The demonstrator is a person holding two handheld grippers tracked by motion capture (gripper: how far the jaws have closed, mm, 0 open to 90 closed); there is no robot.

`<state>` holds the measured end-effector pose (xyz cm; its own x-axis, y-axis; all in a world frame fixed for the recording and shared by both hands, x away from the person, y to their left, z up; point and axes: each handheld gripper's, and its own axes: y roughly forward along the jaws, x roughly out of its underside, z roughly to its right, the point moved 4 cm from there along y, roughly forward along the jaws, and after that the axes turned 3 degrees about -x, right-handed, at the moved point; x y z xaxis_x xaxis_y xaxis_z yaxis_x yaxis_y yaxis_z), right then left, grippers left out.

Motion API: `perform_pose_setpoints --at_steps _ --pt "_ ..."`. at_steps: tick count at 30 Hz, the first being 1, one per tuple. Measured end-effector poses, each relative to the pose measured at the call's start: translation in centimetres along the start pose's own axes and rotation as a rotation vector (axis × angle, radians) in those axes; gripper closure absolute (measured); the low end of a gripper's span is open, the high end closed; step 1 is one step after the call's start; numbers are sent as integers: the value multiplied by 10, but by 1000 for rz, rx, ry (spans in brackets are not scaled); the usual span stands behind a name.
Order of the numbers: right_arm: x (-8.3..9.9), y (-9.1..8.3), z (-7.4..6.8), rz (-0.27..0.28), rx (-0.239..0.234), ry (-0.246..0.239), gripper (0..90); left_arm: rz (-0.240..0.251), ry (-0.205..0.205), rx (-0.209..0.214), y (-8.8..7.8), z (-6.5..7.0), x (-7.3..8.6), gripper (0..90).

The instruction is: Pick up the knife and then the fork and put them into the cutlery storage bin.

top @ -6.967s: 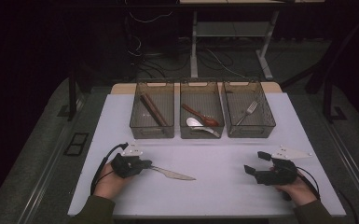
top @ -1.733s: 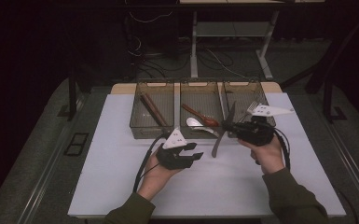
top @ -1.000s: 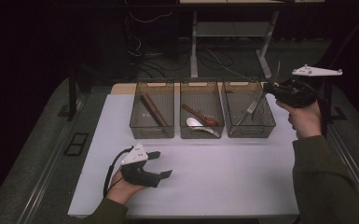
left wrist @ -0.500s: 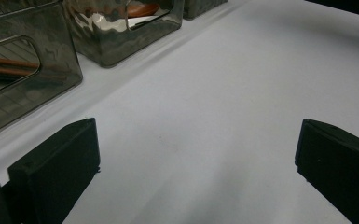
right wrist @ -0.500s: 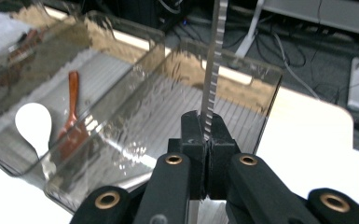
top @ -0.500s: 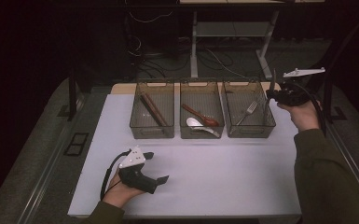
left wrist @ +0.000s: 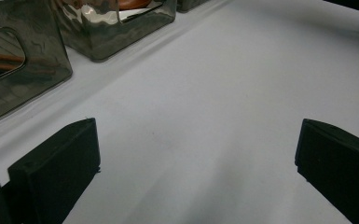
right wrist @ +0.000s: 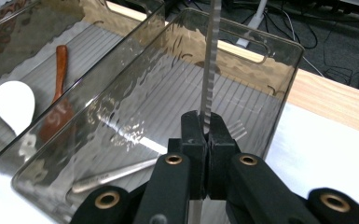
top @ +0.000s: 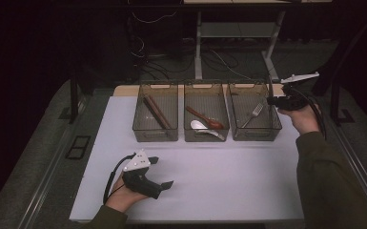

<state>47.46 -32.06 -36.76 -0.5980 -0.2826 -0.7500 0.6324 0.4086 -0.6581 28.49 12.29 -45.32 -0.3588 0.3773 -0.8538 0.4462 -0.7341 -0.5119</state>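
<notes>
Three clear bins stand in a row on the bench (top: 248,191). Nearer the person than the left bin (top: 155,118), the left gripper (left wrist: 191,172) rests with fingers released, nothing between them. Over the right bin (top: 254,112), the right gripper (right wrist: 205,135) clenches a serrated knife (right wrist: 210,60), blade upright, above the fork (top: 252,114).

Three bins (top: 207,100), two spoons (top: 205,125), one fork (top: 252,114), one knife (right wrist: 210,60)

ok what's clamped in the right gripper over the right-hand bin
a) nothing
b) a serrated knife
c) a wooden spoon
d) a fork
b, in the right gripper view the right gripper has its fingers shut on a serrated knife, blade up, above the right-hand bin; the fork lies in that bin.
</notes>
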Motion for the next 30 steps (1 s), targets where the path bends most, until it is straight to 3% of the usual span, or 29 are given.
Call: perform_pose_setpoints --at_steps 8,12,17,23,26,30 --pt "-1 29 0 -7 -15 30 875 -12 1 6 2 1 1 0" --pt "0 44 -4 -26 -13 22 860 -13 2 6 2 1 1 0" --pt "11 62 -4 -116 13 21 732 -14 4 9 2 1 1 0" --pt "19 57 -2 -82 -34 73 536 -17 5 10 3 1 2 0" --pt "21 46 -6 -25 -35 58 443 -21 8 11 3 1 2 0" --pt "25 28 -14 22 -103 52 377 -32 17 8 3 1 3 0"
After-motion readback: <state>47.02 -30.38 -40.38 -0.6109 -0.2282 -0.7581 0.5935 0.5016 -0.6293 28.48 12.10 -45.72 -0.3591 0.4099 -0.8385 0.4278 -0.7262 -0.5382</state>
